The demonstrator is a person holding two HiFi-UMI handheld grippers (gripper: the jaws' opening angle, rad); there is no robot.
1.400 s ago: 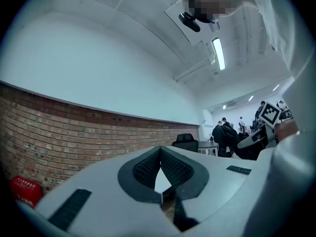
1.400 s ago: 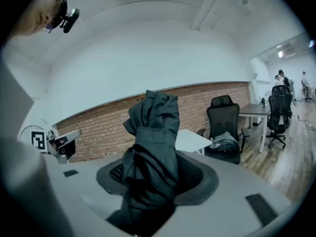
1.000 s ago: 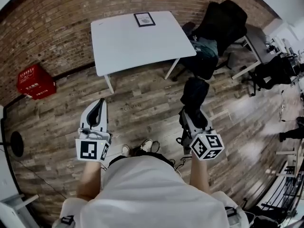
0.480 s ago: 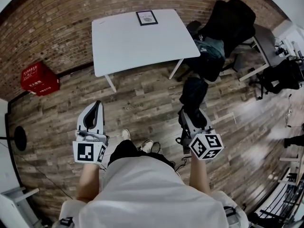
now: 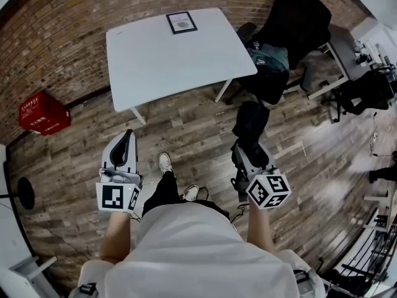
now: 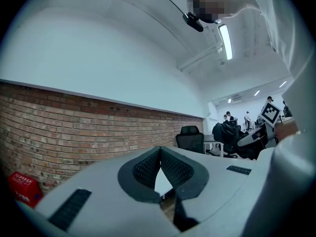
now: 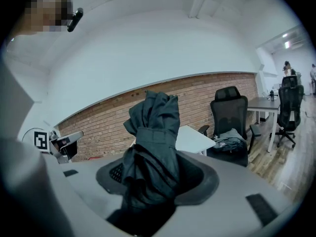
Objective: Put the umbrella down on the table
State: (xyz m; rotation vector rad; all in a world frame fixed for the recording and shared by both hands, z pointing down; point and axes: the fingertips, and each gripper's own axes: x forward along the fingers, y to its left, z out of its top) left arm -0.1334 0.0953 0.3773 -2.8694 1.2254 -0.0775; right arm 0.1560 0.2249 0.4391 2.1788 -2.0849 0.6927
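A folded dark umbrella (image 5: 252, 120) sticks out ahead of my right gripper (image 5: 250, 146), which is shut on its lower part. In the right gripper view the umbrella (image 7: 154, 142) stands upright between the dark pads, wrapped by its strap. My left gripper (image 5: 128, 134) is held level at the left with nothing in it. Its pads (image 6: 148, 168) meet at the tips. The white table (image 5: 155, 64) stands ahead of both grippers, across a stretch of wooden floor. It also shows behind the umbrella as the table (image 7: 195, 138).
A framed marker card (image 5: 182, 22) lies at the table's far edge. A black office chair with a jacket and bag (image 5: 279, 48) stands right of the table. A red crate (image 5: 42, 112) sits by the brick wall at left. A person's shoe (image 5: 164, 162) steps forward between the grippers.
The person has walked towards the table, one foot stepping forward. The table and red crate have shifted left in the head view. Both grippers keep their grip and pose.
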